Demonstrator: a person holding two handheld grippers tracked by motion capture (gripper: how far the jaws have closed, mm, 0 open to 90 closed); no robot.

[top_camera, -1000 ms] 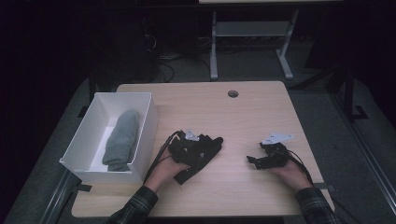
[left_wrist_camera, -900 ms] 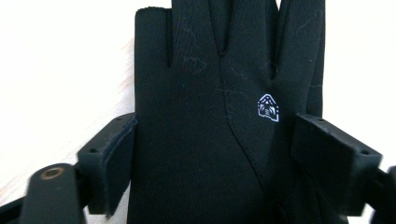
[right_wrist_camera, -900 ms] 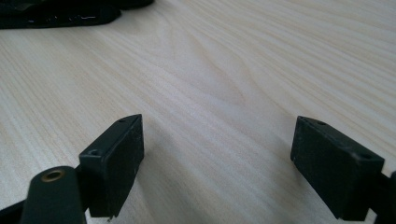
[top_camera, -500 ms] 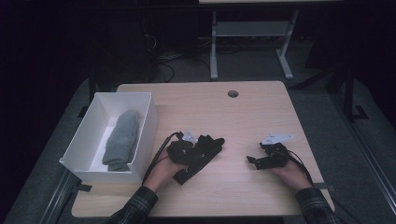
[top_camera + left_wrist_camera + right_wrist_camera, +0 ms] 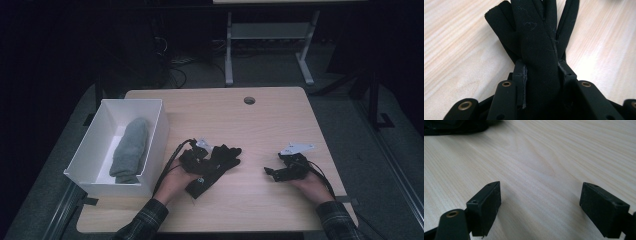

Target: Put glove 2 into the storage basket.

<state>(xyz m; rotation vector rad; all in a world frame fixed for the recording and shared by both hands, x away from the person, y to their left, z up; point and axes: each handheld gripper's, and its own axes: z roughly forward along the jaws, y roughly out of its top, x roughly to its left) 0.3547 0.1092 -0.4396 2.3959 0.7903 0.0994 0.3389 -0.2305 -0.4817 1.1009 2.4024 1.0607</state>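
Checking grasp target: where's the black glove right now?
High view: the black glove lies left of table centre, right of the white box, pinched in the left gripper, whose jaws have just been closing.

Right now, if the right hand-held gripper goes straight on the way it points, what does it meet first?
Probably the black fabric glove lying on the light wooden table. The right hand-held gripper, jaws open, points toward it across bare wood; depth is uncertain.

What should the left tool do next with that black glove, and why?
Probably lift the black glove off the table. The left tool has just been closing, its pads now pinch the glove, and the white box with a grey sock sits alongside.
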